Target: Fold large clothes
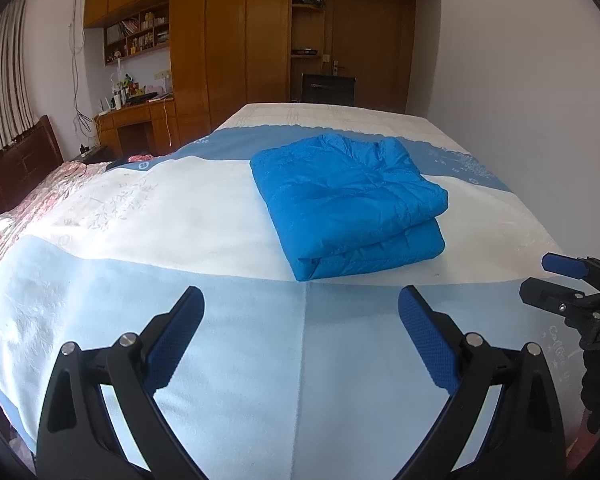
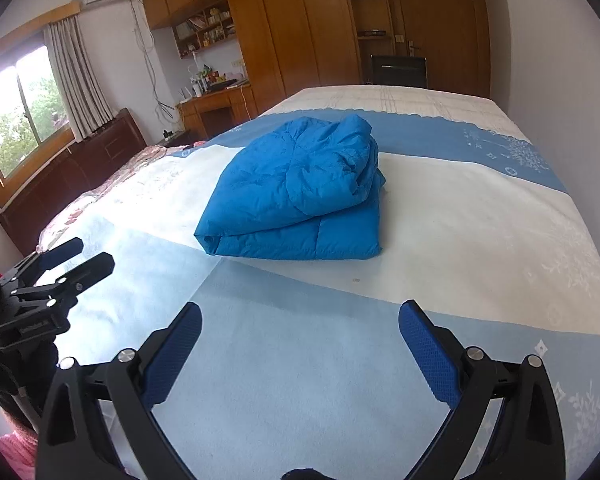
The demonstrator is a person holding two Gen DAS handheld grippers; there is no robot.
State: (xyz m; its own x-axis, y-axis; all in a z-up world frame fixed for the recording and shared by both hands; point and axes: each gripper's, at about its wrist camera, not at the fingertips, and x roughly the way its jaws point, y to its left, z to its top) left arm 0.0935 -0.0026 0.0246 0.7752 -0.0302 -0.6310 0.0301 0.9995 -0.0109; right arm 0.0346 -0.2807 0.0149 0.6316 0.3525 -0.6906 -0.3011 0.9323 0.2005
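Your left gripper (image 1: 302, 300): jaws spread, empty, low over bedspread (image 1: 228, 344). Your right gripper (image 2: 300, 316): same, released. Blue padded jacket (image 1: 346, 204): folded bundle, far of both, ahead-right of left, ahead-left of right; right appears nearer. Long axis near-far. Right view alone shows sleeve or hood bunched atop; left shows layered near edge.

Folded bright blue quilted puffer jacket (image 1: 350, 204) lying right of centre on a white and pale blue bedspread (image 1: 160, 216), left gripper (image 1: 300, 334) at bottom centre with jaws spread wide above the cover, right gripper (image 1: 556, 280) at right edge, wooden wardrobe (image 1: 228, 40) across the top
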